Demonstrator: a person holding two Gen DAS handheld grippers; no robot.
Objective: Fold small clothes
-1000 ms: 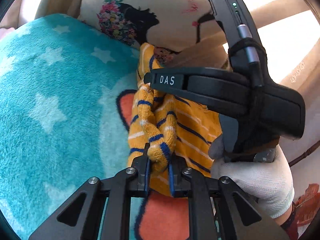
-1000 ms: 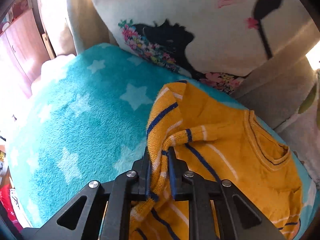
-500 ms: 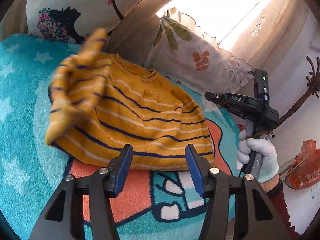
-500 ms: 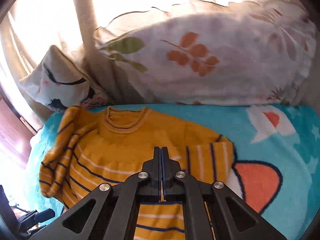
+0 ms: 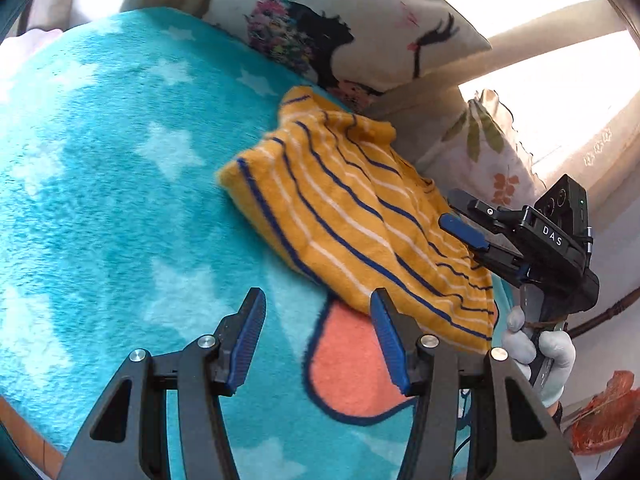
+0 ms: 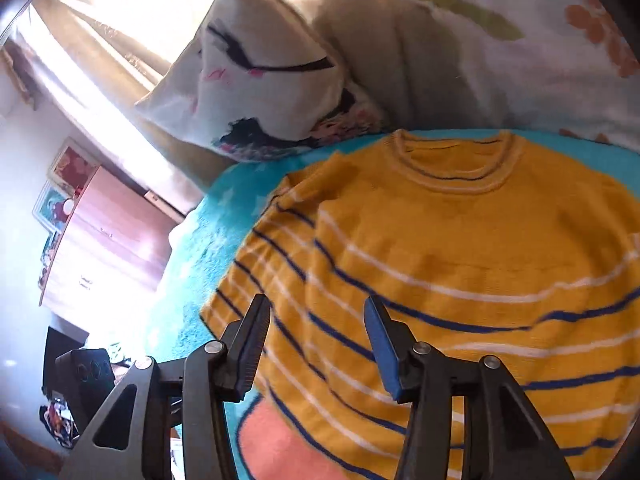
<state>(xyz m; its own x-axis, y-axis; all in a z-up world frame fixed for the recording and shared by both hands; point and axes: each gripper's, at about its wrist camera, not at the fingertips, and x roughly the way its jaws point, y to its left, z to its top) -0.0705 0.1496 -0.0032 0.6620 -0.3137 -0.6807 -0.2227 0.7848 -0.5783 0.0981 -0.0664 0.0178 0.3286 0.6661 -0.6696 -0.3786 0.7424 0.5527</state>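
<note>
Bed covered by turquoise blanket (image 5: 100, 200) with white stars and an orange patch; on it, spread flat, a yellow striped sweater (image 6: 460, 264), one sleeve folded over; two pillows (image 5: 360, 28) leaning at the far edge

Yellow striped sweater (image 6: 460, 264) lies flat on teal blanket (image 5: 100, 200), sleeve folded in.

Teal star blanket (image 5: 100, 208); two printed pillows (image 6: 256, 92).
</note>
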